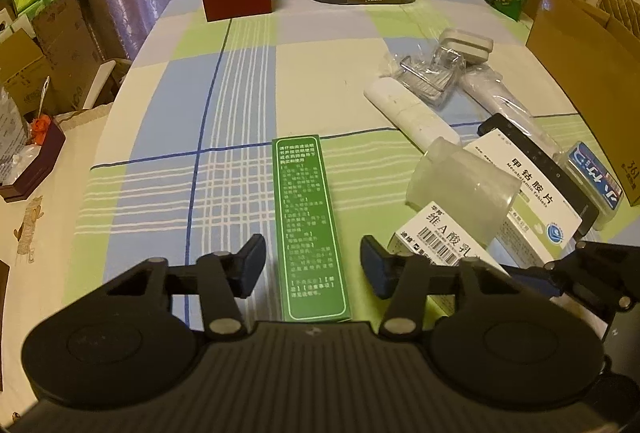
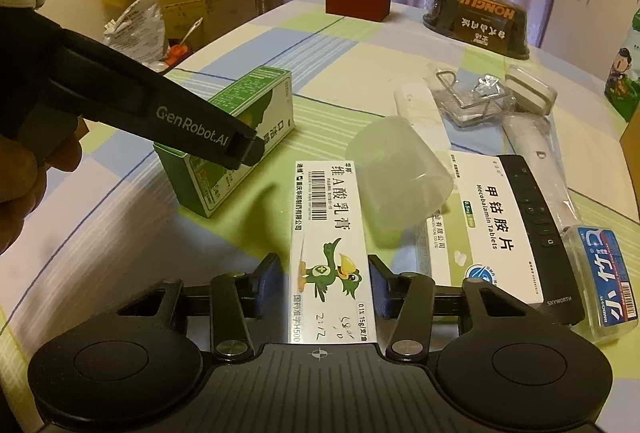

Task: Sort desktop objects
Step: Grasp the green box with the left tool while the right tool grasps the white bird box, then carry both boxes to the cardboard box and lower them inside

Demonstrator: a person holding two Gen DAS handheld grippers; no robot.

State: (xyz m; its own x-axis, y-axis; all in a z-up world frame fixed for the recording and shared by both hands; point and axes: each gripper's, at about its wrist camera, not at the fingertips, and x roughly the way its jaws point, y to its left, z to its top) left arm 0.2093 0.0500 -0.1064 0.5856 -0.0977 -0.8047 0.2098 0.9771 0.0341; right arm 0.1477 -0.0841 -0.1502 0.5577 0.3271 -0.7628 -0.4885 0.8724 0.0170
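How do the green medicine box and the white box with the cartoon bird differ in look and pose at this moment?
The green box is green with white print; the white bird box is white with a barcode and a green bird. The green box stands apart on the checked tablecloth; the white box has the clear cup lying beside it. The green box sits between the open left gripper's fingers, the white box between the right gripper's. Both are long cartons.

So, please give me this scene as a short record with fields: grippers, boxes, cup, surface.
left gripper: open, astride the green box, not touching
right gripper: open, astride the white ointment box
clear plastic cup: on its side, partly resting on the Mecobalamin Tablets box
black remote: lies on the Mecobalamin box
surface: checked tablecloth
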